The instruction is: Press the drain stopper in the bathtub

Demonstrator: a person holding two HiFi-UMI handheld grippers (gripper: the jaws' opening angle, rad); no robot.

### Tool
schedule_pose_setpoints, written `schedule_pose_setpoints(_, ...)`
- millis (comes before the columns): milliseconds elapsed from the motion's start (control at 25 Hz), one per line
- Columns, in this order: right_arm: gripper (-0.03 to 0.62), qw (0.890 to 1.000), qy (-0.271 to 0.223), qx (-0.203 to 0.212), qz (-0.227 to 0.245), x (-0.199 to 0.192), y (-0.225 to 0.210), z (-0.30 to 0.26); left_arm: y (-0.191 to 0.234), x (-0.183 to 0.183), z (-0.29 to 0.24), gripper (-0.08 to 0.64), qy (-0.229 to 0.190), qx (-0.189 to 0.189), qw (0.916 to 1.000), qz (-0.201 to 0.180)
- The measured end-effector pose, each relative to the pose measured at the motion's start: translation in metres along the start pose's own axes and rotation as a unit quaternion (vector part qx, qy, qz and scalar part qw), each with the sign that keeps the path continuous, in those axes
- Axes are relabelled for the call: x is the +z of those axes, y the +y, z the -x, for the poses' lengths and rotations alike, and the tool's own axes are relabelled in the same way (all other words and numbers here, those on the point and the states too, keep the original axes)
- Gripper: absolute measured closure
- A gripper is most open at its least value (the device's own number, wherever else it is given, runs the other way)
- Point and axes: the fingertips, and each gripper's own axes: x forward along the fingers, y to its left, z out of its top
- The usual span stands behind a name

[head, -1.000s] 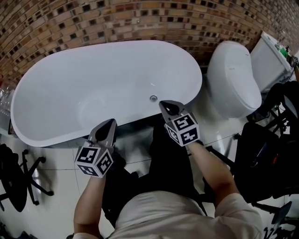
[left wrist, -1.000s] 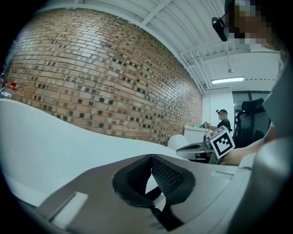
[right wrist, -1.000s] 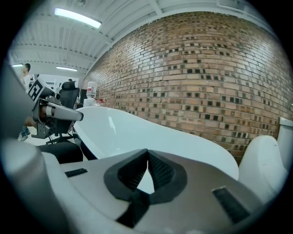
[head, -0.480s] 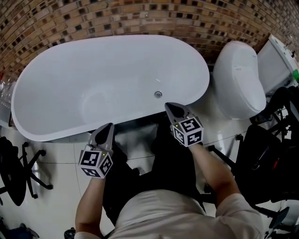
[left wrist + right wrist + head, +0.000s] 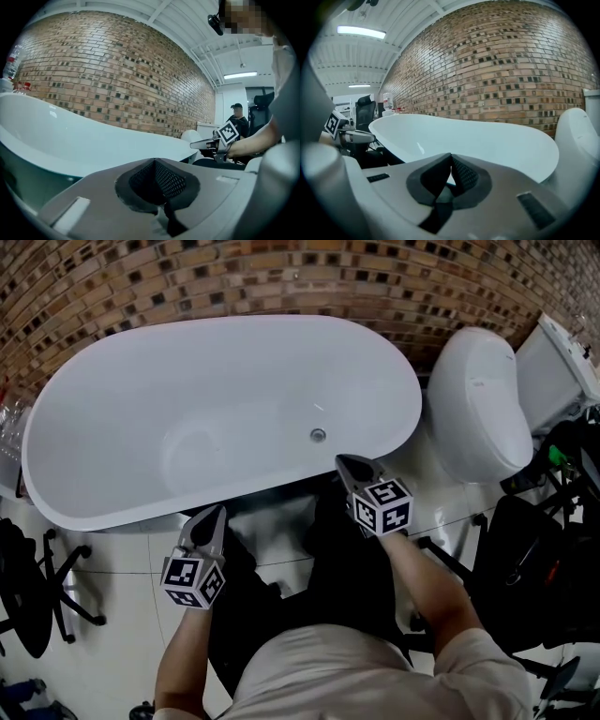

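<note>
A white oval bathtub (image 5: 112,399) stands against the brick wall. Its small round metal drain stopper (image 5: 318,435) sits on the tub floor toward the right end. My right gripper (image 5: 349,464) is shut and empty, hovering over the tub's near rim just below the stopper. My left gripper (image 5: 210,517) is shut and empty too, held outside the tub, below its near rim. The left gripper view shows the tub's outer wall (image 5: 70,140) and the right gripper (image 5: 199,145) beyond. In the right gripper view the tub's inside (image 5: 487,140) spreads ahead; the stopper is hidden there.
A white toilet (image 5: 478,404) stands right of the tub, with its tank (image 5: 558,371) behind. Black office chairs (image 5: 28,587) sit on the white floor at left, and dark gear (image 5: 534,549) at right. A person (image 5: 238,117) stands far off.
The view has shifted so the tub sits slightly higher in frame. Both grippers have drawn a little nearer to me, the left one more; both stay shut.
</note>
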Motion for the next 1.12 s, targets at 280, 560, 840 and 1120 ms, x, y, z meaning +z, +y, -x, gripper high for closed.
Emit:
schedule_pose_setpoints(280, 0.575, 0.999, 0.016, 0.012, 0.033, -0.003, 0.008, -0.003, 0.003, -0.006, 0.0, 0.554, 0.009, 0.0, 1.0, 0.0)
schedule_pose_setpoints(560, 0.575, 0.998, 0.023, 0.015, 0.053, -0.001, 0.012, -0.006, 0.006, -0.002, 0.0, 0.554, 0.006, 0.004, 0.9999, -0.011)
schedule_pose_setpoints(840, 0.575, 0.998, 0.029, 0.015, 0.061, -0.003, 0.01, -0.005, 0.006, 0.0, 0.005, 0.554, -0.006, 0.005, 1.0, -0.003)
schedule_pose_setpoints(1120, 0.575, 0.998, 0.03, 0.016, 0.062, -0.002, 0.013, -0.006, 0.006, -0.001, 0.005, 0.554, -0.005, 0.005, 1.0, -0.006)
